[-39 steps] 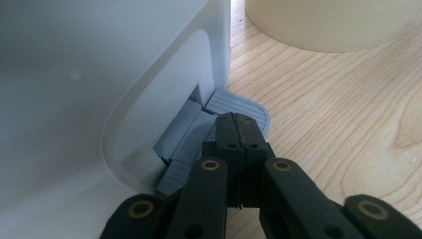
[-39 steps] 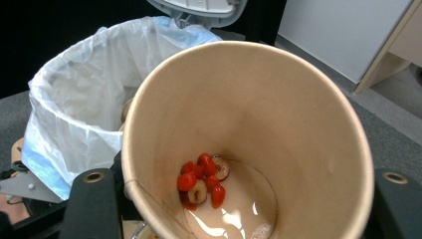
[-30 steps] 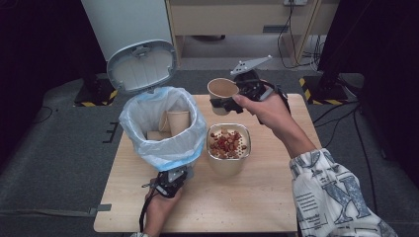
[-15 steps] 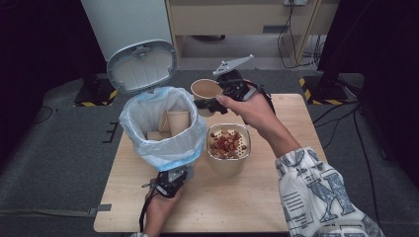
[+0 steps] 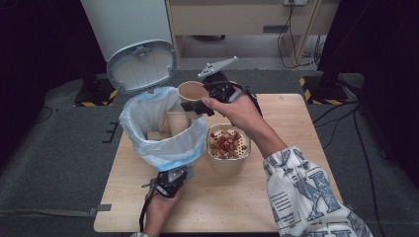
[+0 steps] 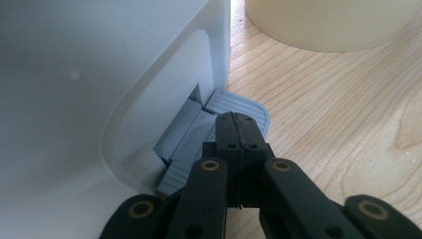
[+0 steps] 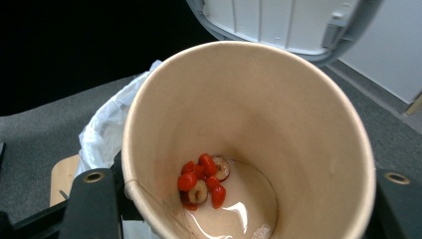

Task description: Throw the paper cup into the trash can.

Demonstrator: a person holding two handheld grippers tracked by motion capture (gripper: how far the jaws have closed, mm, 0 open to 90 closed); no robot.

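Observation:
My right gripper (image 5: 195, 104) is shut on a paper cup (image 5: 191, 92) and holds it above the far right rim of the bin bag (image 5: 143, 129). The cup (image 7: 249, 114) is tilted and has a few red berries (image 7: 201, 179) and some liquid at its bottom. My left gripper (image 5: 171, 180) is low at the front foot of the white pedal bin. Its jaws are shut, with the tips (image 6: 238, 130) resting on the grey pedal (image 6: 244, 105). The bin lid (image 5: 142, 66) stands open.
A cream bowl (image 5: 228, 159) with a strainer of red and brown fruit stands on the wooden table (image 5: 296, 128) just right of the bin. Paper cups (image 5: 176, 121) lie inside the bag. Dark floor and cables surround the table.
My right gripper has carried the cup leftwards, from above the bowl's far side to the bin's rim. My left gripper has stayed on the pedal.

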